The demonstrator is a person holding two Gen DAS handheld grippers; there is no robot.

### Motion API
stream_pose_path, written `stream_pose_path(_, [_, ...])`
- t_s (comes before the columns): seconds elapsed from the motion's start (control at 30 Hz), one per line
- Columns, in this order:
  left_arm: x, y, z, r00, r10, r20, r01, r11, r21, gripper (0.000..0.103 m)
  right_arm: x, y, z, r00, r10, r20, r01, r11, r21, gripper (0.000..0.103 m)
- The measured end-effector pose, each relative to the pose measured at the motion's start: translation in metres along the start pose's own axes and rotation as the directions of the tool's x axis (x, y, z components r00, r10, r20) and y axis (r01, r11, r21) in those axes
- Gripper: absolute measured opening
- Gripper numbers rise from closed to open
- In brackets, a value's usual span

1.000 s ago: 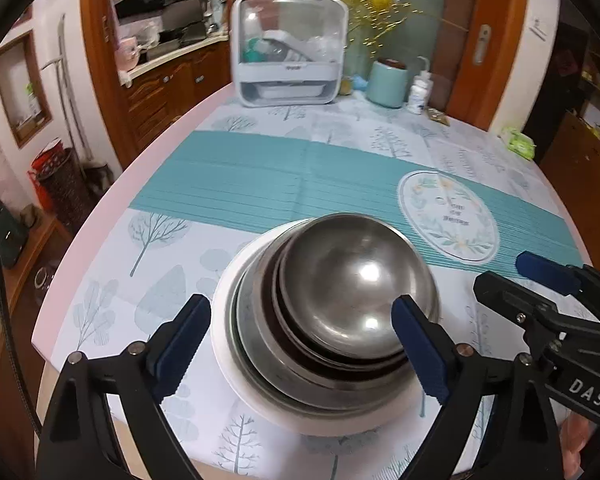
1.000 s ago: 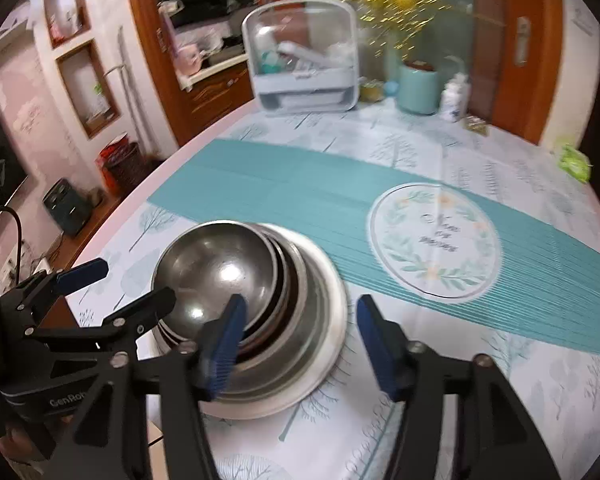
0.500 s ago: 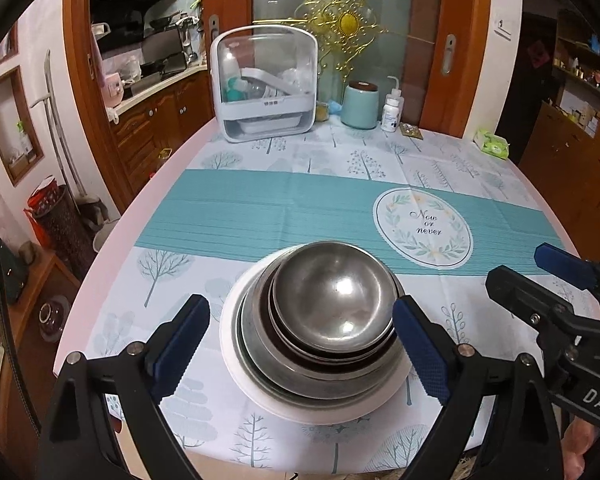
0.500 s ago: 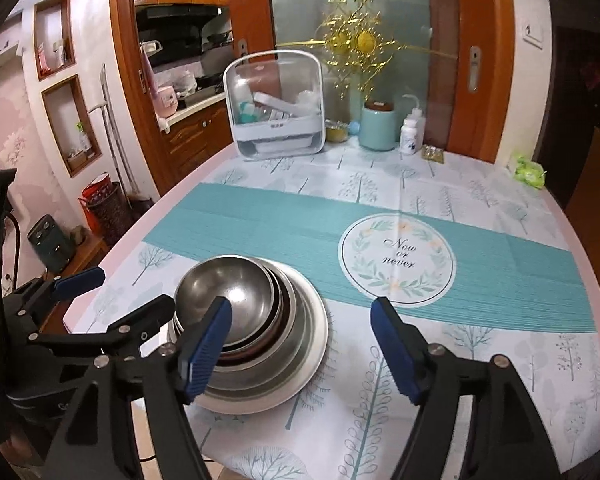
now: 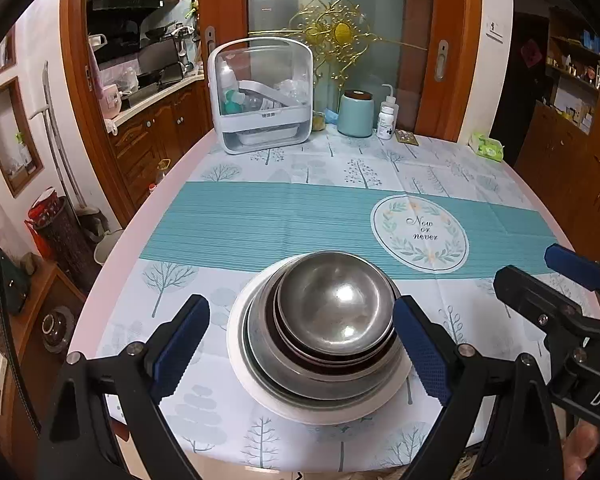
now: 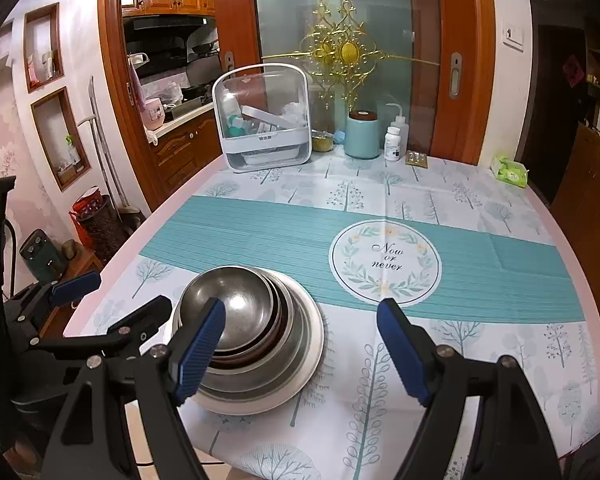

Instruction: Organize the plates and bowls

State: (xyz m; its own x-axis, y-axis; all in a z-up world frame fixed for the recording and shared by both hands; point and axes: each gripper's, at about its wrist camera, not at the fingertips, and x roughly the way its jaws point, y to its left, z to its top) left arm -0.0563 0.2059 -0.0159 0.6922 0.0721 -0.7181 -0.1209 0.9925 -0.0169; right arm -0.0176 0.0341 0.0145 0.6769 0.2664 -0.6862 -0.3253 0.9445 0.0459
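Left wrist view: both tools (image 5: 300, 346) (image 6: 300, 344) gape empty over stacked bowls (image 5: 334, 312), dish rack (image 5: 262, 96) far behind.

— Stacked near the front edge of the tabletop (image 5: 260, 216), on the pale tree-print part of the cloth, far rim just touching the teal stripe.
— Bottom layer?
— White plate (image 5: 320, 412), round, lying flat, widest of all.
— And on top?
— Steel bowls (image 5: 336, 312) nested mouth-up, widest at the bottom, smallest on top; dull grey shine, a light spot inside the top one. Dark reddish-brown rim (image 5: 284, 344) showing between two steel ones.
— Straight pile?
— Roughly centred, upper bowls sitting slightly off-centre on the plate. Number of bowls hard to count.
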Motion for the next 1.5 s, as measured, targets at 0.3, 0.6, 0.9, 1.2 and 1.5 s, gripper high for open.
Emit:
stream_pose_path(0.3, [0.0009, -0.0015, -0.0021, 1.000, 0.016, 0.001, -0.016, 1.000, 0.010, 0.092, -0.0029, 0.0010, -0.0011, 1.000, -0.002, 0.007, 0.002, 1.000, 0.003, 0.079])
stream_pose_path(0.6, [0.0006, -0.0010, -0.0023, 1.000, 0.027, 0.003, -0.027, 0.999, 0.018, 0.092, -0.0036, 0.0034, -0.0025, 1.000, -0.005, 0.007, 0.005, 1.000, 0.004, 0.079])
stream_pose_path(0.9, [0.0001, -0.0017, -0.0043, 1.000, 0.017, 0.001, -0.017, 0.999, 0.033, 0.092, -0.0041, 0.0026, -0.0031, 1.000, -0.008, 0.011, 0.008, 1.000, 0.005, 0.079])
stream_pose_path(1.2, [0.0004, -0.0016, -0.0033, 1.000, 0.021, 0.001, -0.021, 0.999, 0.028, 0.092, -0.0054, 0.0019, -0.0045, 1.000, -0.012, 0.017, 0.012, 1.000, 0.007, 0.079])
stream_pose_path(1.5, [0.0000, 0.0011, -0.0043, 1.000, 0.017, -0.009, -0.017, 1.000, 0.008, 0.092, -0.0053, 0.0014, -0.0052, 1.000, -0.010, 0.017, 0.010, 1.000, 0.007, 0.079])
